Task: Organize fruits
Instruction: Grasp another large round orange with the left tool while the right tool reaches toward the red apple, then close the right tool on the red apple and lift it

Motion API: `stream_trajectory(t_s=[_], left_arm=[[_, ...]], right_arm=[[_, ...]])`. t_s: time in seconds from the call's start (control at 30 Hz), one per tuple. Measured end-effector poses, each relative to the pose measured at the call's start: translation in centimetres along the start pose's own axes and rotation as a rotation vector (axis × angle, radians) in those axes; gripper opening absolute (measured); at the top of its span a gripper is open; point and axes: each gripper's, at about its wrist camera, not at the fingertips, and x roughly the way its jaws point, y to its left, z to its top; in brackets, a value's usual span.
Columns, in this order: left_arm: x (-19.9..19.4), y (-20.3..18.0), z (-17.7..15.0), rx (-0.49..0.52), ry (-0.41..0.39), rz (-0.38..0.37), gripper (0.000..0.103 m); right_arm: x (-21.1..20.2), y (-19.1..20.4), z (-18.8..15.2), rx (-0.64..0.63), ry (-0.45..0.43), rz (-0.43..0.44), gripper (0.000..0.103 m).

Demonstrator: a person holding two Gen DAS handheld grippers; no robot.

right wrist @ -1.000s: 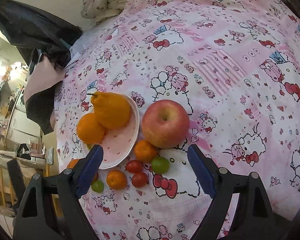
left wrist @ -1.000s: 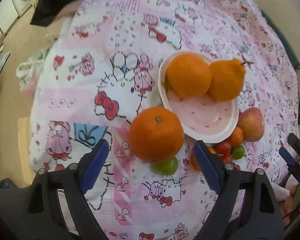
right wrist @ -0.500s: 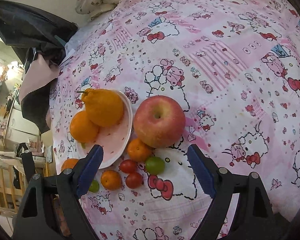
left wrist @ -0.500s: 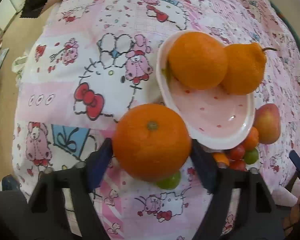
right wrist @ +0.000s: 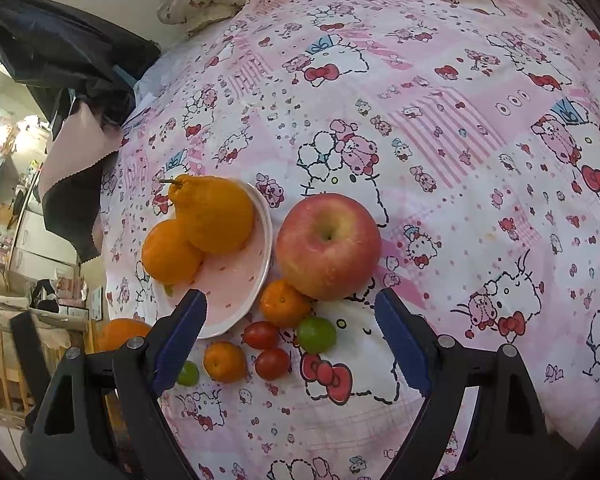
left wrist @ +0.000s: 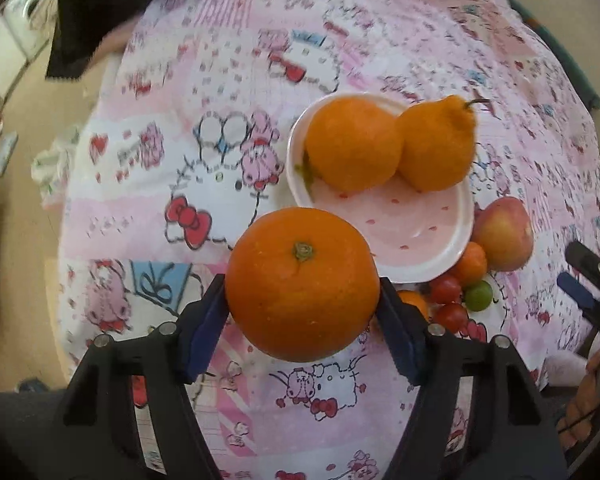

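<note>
One big orange (left wrist: 302, 284) sits clamped between the blue pads of the left gripper (left wrist: 302, 312), with the pink plate (left wrist: 452, 248) just ahead to its right; I would carry it level and set it in the bare near part. The right gripper (right wrist: 290, 344) hangs spread and empty, the apple (right wrist: 328, 246) just ahead, over a cartoon-print pink cloth (right wrist: 460, 120) in a cluttered room.
</note>
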Motion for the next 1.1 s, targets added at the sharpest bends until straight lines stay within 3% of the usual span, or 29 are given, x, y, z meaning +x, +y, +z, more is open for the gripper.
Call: stream_trajectory(t_s=[0.2,0.47,0.67,0.87,1.1], left_arm=[[-2.6,-0.9,0.0,0.048,-0.067,-0.01,0.068],[-4.2,-1.0,-0.4,0.045,-0.088,-0.008,0.068],[-4.9,-0.5,-0.2,0.03,-0.113,0.007,0.068],[-5.3,-0.1,0.1,0.014,-0.13,0.003,0.068],[-5.2,-0.3,0.2,0.02,-0.135,0.001,0.068]], right_arm=[[-0.1,-0.1,0.0,0.008,-0.007,-0.014,0.089],[0.4,-1.6,1.1,0.072,-0.001,-0.038,0.089],[2.6,-2.8,3.4,0.11,0.056,-0.084,0.089],[6.4,-2.4,3.2,0.097,0.151,-0.103,0.089],[9.1,-1.4,3.3,0.051,0.181,-0.15,0.091]])
